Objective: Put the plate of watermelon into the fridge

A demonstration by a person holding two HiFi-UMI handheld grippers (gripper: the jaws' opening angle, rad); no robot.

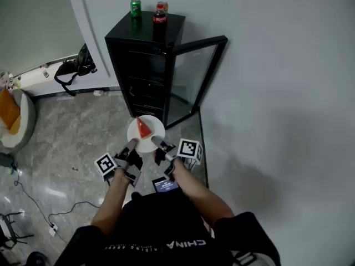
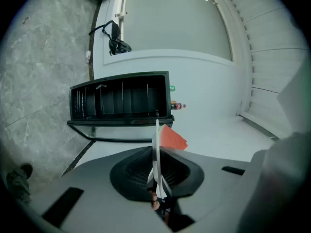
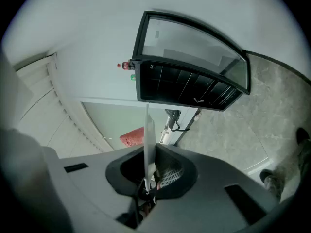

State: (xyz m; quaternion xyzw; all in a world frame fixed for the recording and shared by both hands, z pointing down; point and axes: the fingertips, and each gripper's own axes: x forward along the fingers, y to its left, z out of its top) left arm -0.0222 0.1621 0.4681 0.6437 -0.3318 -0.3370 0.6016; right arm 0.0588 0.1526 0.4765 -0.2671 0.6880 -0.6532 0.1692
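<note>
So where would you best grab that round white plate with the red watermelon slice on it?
By its thin rim, from the near side. The left hand-held gripper and the right hand-held gripper each pinch the edge of the round white plate. It is flat and shallow, so only the rim offers a hold, and two grips probably keep the red watermelon slice level.

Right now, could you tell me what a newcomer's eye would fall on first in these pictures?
A white plate bearing a red watermelon slice hangs at the head view's centre, pinched at its rim by the left gripper and the right gripper. Just beyond it stands the black fridge with its glass door swung open, a green can on top.
</note>
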